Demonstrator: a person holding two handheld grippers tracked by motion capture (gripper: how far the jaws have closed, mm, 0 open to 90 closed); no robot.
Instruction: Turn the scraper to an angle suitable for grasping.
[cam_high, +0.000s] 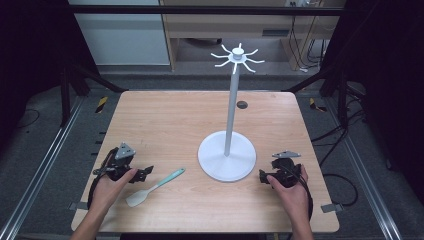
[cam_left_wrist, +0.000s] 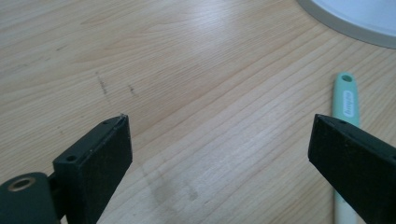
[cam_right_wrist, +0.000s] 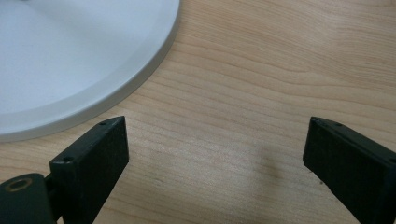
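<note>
Mint-green and white, the spatula (cam_high: 154, 187) lies flat on the wooden table (cam_high: 165, 120) near the front edge, just right of the left gripper (cam_high: 145, 173) and left of the round white base of the hook stand (cam_high: 227, 159), with its pale blade pointing near-left and its green handle far-right. In the left gripper view the handle (cam_left_wrist: 346, 100) is seen beside the right-hand jaw, a hanging hole at its tip, and nothing is held between the jaws, which stand wide apart over bare wood. The right gripper (cam_high: 263, 175) rests at the right of the stand's base, its jaws likewise spread with nothing between them. The spatula is judged to be light, with a stiff slim handle and a softer, probably silicone blade that would bend under pressure — so a grip on the blade is best avoided. The handle looks smooth and may slip or roll; it is best taken across its middle, leaving the holed end free — that end would be needed if the utensil is to be hung on a hook.
</note>
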